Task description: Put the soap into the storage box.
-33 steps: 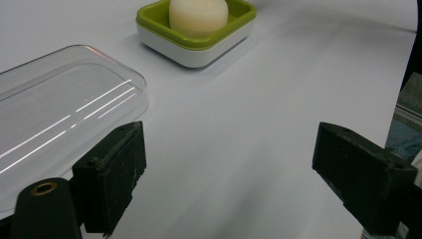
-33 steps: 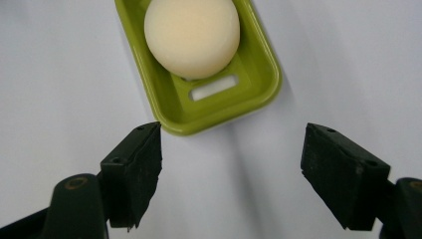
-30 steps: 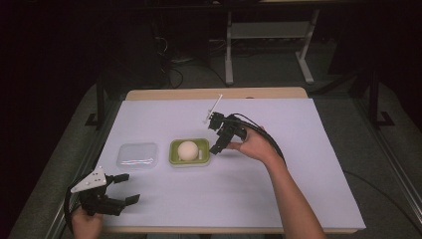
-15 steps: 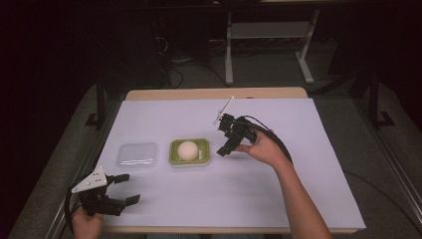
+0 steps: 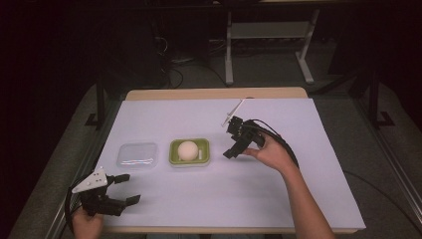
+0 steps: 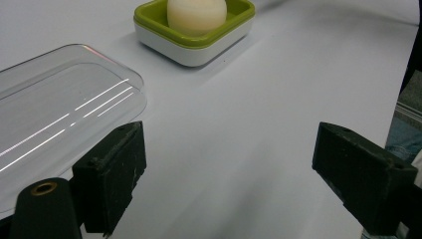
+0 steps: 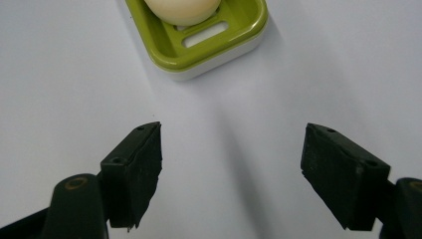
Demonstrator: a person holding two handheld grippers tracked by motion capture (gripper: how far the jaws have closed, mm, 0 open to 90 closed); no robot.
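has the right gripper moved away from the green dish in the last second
Yes. In the high view the right gripper was touching the right edge of the green dish a second ago; it has drawn back to the right, leaving a strip of table between them, jaws open.

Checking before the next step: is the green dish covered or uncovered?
Uncovered. The green dish shows its pale ball openly, and the clear lid lies flat on the table beside it.

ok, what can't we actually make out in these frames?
- Round cream object in the green dish: right gripper view crops its top at the frame edge; what it is stays unclear.
- Clear lid: left gripper view cuts it off at the left edge, and a jaw hides its near corner.
- Left gripper: too small in the high view for pad detail.
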